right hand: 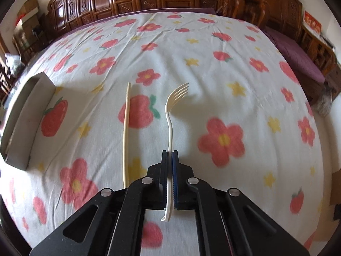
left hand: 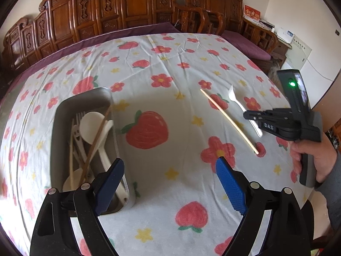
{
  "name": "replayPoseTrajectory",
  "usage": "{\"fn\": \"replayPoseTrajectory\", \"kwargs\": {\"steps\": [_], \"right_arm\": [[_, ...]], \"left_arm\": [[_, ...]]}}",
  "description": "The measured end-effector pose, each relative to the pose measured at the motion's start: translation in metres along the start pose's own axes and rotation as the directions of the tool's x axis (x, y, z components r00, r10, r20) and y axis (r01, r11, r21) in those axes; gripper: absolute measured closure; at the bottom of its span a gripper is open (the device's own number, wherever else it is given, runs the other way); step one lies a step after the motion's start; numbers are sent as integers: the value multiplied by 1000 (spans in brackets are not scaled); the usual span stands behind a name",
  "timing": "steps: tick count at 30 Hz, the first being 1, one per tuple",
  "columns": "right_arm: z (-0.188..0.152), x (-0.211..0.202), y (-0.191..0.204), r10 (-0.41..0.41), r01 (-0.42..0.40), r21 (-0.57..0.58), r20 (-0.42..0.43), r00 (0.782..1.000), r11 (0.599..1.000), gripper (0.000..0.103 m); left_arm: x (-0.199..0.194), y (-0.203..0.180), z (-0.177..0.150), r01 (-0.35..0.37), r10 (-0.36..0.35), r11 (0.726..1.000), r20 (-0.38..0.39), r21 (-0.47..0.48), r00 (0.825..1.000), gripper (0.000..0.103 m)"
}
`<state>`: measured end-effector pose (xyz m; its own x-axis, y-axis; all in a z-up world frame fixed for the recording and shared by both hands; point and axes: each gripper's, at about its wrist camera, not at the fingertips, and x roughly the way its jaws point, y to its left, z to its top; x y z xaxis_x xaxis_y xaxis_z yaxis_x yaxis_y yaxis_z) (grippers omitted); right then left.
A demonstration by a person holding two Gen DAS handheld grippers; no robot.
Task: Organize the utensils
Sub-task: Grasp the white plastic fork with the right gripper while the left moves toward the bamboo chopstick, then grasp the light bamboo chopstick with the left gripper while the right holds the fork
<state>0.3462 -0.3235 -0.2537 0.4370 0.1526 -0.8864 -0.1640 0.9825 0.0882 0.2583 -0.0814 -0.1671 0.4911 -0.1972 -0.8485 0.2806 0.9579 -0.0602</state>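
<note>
My right gripper point(right hand: 169, 156) is shut on the handle of a white plastic fork point(right hand: 173, 111), its tines pointing away over the cloth. The fork point(left hand: 234, 98) and the right gripper point(left hand: 247, 115) also show in the left wrist view at the right. A pale chopstick point(right hand: 125, 132) lies on the cloth left of the fork; it also shows in the left wrist view point(left hand: 229, 120). A metal tray point(left hand: 61, 111) at the left holds white spoons, forks and chopsticks; its side shows in the right wrist view point(right hand: 21, 123). My left gripper point(left hand: 170, 170) is open and empty beside the tray.
The table is covered with a white cloth point(left hand: 162, 68) printed with flowers and strawberries. Carved wooden chairs point(left hand: 119, 10) line the far edge. A purple cushioned bench point(right hand: 298, 57) stands at the right.
</note>
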Motion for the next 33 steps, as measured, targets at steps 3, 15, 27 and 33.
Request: {"fn": "replayPoseTrajectory", "kwargs": {"steps": [3, 15, 27, 33], "right_arm": [[-14, -15, -5, 4, -4, 6, 17, 1000, 1000, 99], [-67, -83, -17, -6, 2, 42, 97, 995, 999, 99], [-84, -103, -18, 6, -11, 41, 134, 991, 999, 98], [-90, -100, -24, 6, -13, 53, 133, 991, 999, 98]], "left_arm": [[8, -12, 4, 12, -12, 1000, -9, 6, 1000, 19], [52, -68, 20, 61, -58, 997, -63, 51, 996, 19], [91, -109, 38, 67, -56, 994, -120, 90, 991, 30], [111, -120, 49, 103, -91, 993, -167, 65, 982, 48]]}}
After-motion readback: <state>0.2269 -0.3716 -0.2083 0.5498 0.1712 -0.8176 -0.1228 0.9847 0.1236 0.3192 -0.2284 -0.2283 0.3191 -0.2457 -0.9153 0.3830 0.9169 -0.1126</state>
